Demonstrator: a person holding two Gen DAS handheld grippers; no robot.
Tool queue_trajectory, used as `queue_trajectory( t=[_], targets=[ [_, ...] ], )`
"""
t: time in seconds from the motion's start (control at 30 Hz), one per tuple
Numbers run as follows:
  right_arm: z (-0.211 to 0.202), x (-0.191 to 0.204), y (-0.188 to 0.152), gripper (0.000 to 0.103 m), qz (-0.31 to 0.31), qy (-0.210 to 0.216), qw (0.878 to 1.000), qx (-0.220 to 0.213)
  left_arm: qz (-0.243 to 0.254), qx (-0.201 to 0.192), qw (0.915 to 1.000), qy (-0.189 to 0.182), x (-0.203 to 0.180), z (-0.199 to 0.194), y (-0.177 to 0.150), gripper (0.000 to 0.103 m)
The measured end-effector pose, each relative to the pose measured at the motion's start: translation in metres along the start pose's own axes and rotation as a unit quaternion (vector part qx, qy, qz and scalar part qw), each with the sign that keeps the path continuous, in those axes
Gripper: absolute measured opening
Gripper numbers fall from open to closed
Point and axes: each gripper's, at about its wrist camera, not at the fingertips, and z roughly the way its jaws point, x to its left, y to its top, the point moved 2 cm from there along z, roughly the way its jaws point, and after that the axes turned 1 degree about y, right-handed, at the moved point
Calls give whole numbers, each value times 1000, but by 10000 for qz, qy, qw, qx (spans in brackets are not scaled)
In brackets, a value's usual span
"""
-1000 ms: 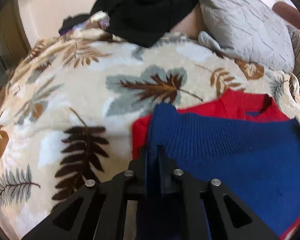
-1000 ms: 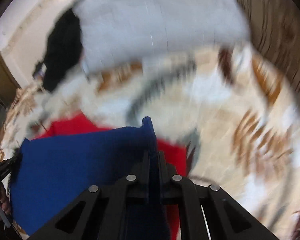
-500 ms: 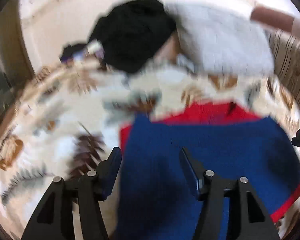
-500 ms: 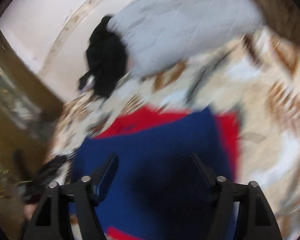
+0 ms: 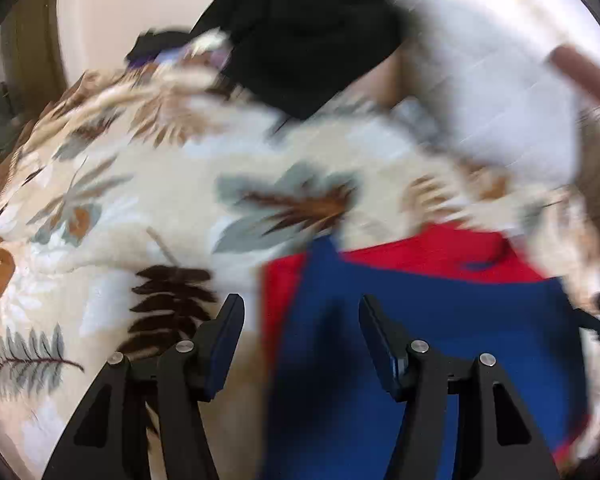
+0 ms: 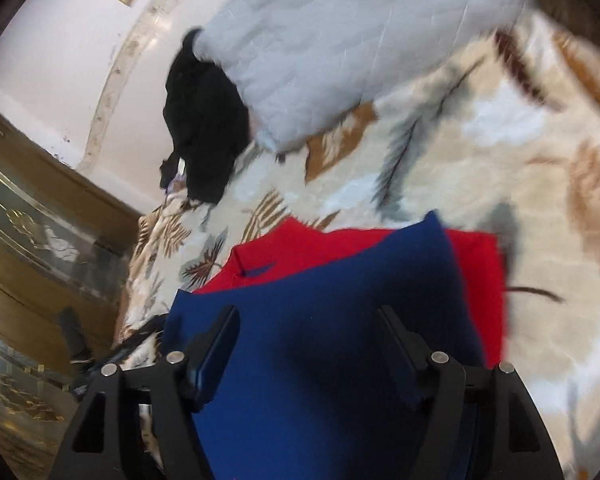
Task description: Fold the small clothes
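Both grippers are spread wide with nothing in them. The left gripper (image 5: 302,340) hangs over the near-left corner of the blue sweater (image 5: 420,340), one finger above the leaf-print blanket (image 5: 140,200) and the other above the blue knit. The right gripper (image 6: 308,344) sits over the same sweater (image 6: 340,300) with both fingers above the blue fabric, also released.

The blue sweater is lying flat on the blanket, right on top of a red garment (image 5: 440,246) that sticks out past its far edge and along one side. In the right wrist view the red piece (image 6: 308,248) shows beyond the sweater and as a strip on its right side.

Beyond the sweater, farther up the bed, there's a black piece of clothing (image 5: 312,28) bunched up, touching a pale grey quilted pillow (image 6: 360,40). Left wrist view is pretty motion-blurred, so fine detail is hard to make out.
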Motion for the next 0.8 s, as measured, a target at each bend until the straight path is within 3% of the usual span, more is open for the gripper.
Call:
queue_trajectory(
  t=[0.03,0.07,0.13,0.2,0.27,0.33,0.37,0.4,0.43,0.5,0.6,0.7,0.8],
  targets=[
    [7,-15,6,73,118,-360,9993,-45,-93,161,9997,139,6,14,1,63],
    [10,-36,9,72,476,-417,9979,-146,-319,216,9993,-37,14,22,3,64],
    [-2,-47,9,71,928,-3,9951,-344,-717,258,9966,-318,26,19,9,63],
    [-14,-30,9,73,667,0,9967,-472,-682,-69,9970,-346,25,2,15,62],
    [-12,-13,12,77,292,340,9981,-413,-401,-444,9977,-317,16,-6,20,62],
    [6,-18,17,81,122,-45,9995,-286,-64,-46,9997,213,10,20,21,64],
    [18,-34,21,81,304,-340,9989,-112,-88,199,9996,185,11,34,19,64],
    [19,-50,21,71,754,-235,9966,-223,-237,152,9995,132,16,33,18,64],
    [7,-53,19,68,1036,-101,9936,-428,-309,133,9993,132,18,26,19,63],
    [-18,-36,13,69,783,-82,9944,-703,-373,-255,9989,82,23,-6,20,63],
    [-52,-17,-13,79,485,11,9955,-813,-279,-773,9966,14,25,-55,5,65],
    [-80,-8,-62,81,428,255,9964,-685,-212,-871,9958,-192,21,-85,-24,69],
    [-98,0,-132,81,666,748,9938,-474,-79,-866,9953,-436,7,-110,-70,70]
  ],
)
